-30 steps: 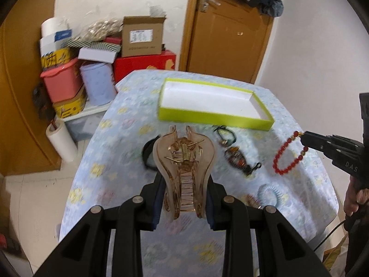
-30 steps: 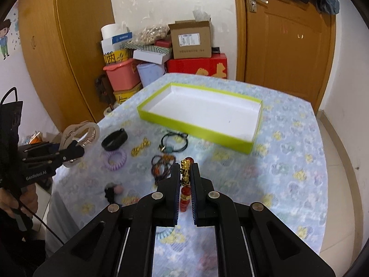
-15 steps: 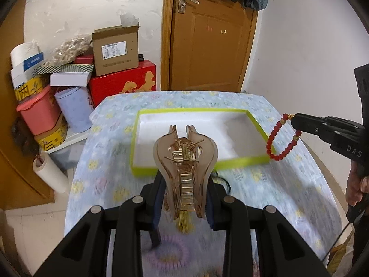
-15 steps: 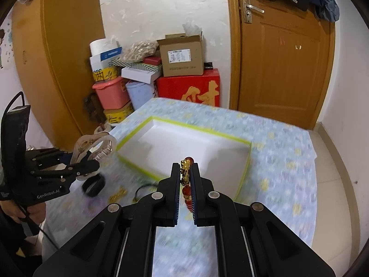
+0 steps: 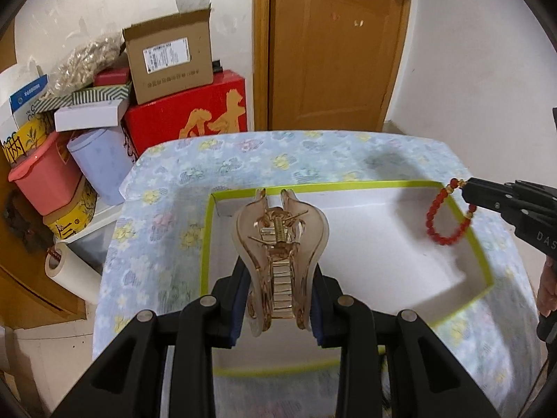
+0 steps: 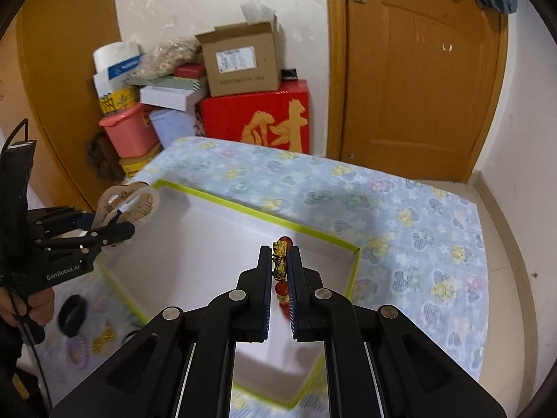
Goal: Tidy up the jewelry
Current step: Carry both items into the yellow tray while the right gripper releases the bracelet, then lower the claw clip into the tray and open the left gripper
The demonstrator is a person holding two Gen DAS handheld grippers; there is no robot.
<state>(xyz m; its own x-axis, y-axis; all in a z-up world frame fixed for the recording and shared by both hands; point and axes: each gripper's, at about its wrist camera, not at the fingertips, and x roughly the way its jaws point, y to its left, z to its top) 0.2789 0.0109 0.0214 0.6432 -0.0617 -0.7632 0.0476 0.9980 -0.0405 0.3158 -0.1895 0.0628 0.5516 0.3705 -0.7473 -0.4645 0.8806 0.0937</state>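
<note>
Over the lime-edged white tray on a table under a blue flowered cloth, I hold a piece of jewelry in each hand: my left gripper is clamped partway open on a translucent tan hair claw, my right gripper is pinched nearly closed on the gold charm of a red bead bracelet, whose loop hangs over the tray's right side. This looks like the carry-and-drop step; next, I judge, each piece needs lowering close to the white floor before the jaws part, placed well apart so claw and beads don't tangle. A black band, a gold chain and a lilac coil tie lie on the cloth beside the tray. Behind: stacked boxes including a red carton, a pink tub, and a wooden door
</note>
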